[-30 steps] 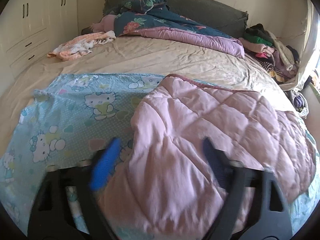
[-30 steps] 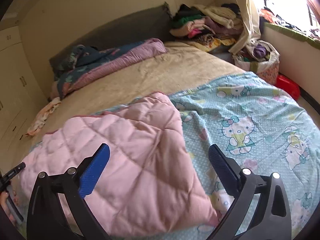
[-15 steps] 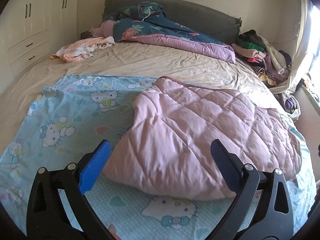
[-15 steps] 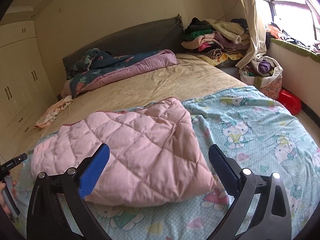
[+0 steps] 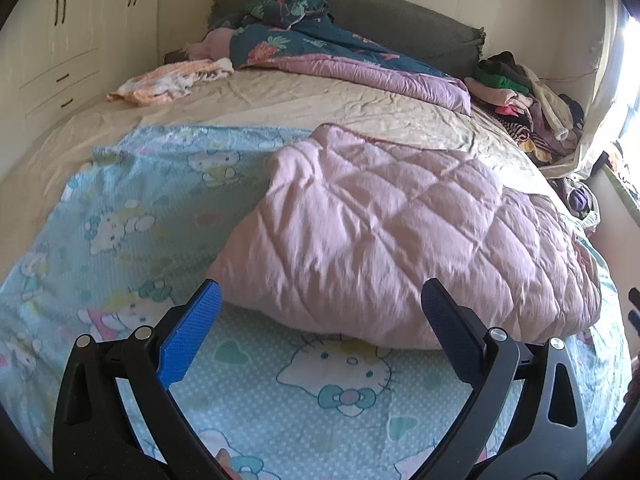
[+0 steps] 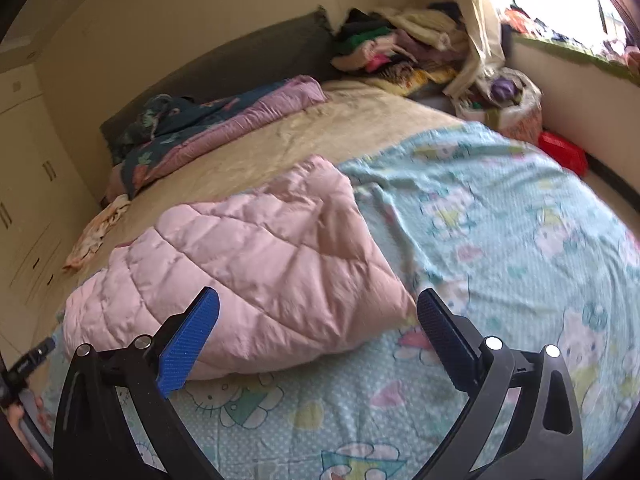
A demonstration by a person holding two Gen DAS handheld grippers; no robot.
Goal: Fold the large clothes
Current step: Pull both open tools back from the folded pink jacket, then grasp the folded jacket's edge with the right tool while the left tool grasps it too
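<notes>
A pink quilted blanket (image 5: 400, 232) lies folded over on a light blue cartoon-cat sheet (image 5: 280, 392) spread on the bed. It also shows in the right wrist view (image 6: 256, 268), on the same sheet (image 6: 500, 220). My left gripper (image 5: 320, 304) is open and empty, just in front of the blanket's near edge. My right gripper (image 6: 316, 312) is open and empty, above the blanket's near right corner. The left gripper's tip (image 6: 36, 354) shows at the left edge of the right wrist view.
A beige bedsheet (image 5: 320, 100) covers the bed beyond. A dark floral and purple duvet (image 5: 340, 60) lies by the grey headboard. A pile of clothes (image 5: 528, 96) sits at the far right. A peach cloth (image 5: 172, 80) lies far left. Wardrobe drawers (image 5: 60, 88) stand left.
Both grippers have pulled back from the pink blanket toward the near edge of the bed. The left gripper, earlier over the blanket, now hangs in front of it. The blanket stays folded.
</notes>
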